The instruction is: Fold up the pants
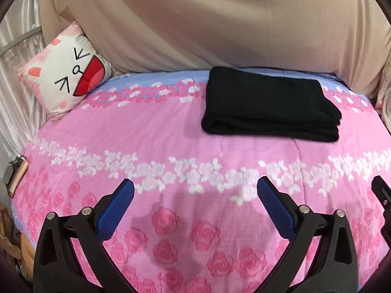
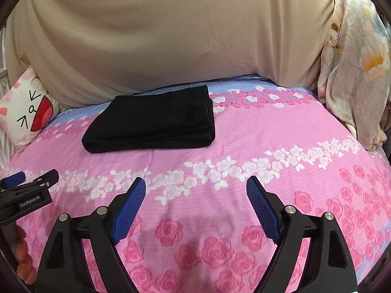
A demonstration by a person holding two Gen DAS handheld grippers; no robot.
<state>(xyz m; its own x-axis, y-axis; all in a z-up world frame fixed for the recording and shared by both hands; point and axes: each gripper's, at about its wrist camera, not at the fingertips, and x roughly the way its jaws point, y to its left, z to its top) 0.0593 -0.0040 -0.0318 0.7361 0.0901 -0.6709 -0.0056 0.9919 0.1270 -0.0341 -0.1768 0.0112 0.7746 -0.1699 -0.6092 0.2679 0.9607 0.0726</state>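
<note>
The black pants (image 1: 270,105) lie neatly folded on the bed (image 1: 146,131); both grippers' fingers (image 1: 117,207) (image 2: 262,207) gape wide, empty; folding looks finished.

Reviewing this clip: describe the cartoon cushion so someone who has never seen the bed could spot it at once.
Start at the pink rose-print bedspread and follow it to its far left corner. There the cushion leans against the beige drape. It alone has a face: white, black line eyes, wide red mouth, unlike the plain black folded pants.

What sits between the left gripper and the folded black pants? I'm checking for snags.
Only bare pink rose-print bedspread separates the left gripper from the pants; the left wrist view shows it.
</note>
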